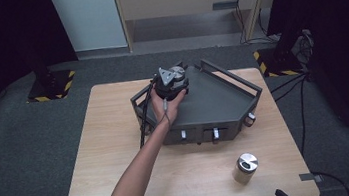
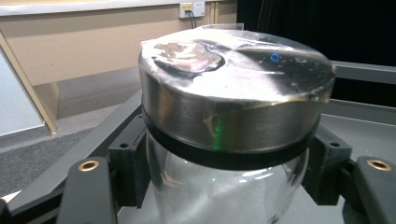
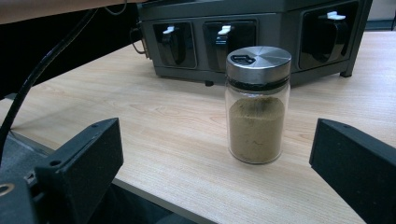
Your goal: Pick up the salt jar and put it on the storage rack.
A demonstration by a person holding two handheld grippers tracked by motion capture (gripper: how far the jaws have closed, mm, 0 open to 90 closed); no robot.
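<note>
My left gripper (image 1: 173, 80) reaches over the back left corner of a dark grey metal rack (image 1: 218, 97). It is shut on a clear glass jar (image 2: 224, 186) with a steel lid (image 2: 233, 93); the black pads (image 2: 133, 163) press the jar just under the lid. The jar stands upright over the rack's top tray. A second jar (image 1: 245, 168), steel-lidded and half full of tan powder, stands on the wooden table near its front right. My right gripper (image 3: 217, 144) is open, low at the table's front edge, and this jar (image 3: 258, 107) stands a little beyond its jaws.
The rack's front (image 3: 233, 42) has several dark slots with white tabs. A rail (image 1: 230, 76) runs round the tray's back. A black cable (image 1: 144, 122) trails from the left gripper down the rack's left side. The wooden table (image 1: 113, 151) is bare on the left.
</note>
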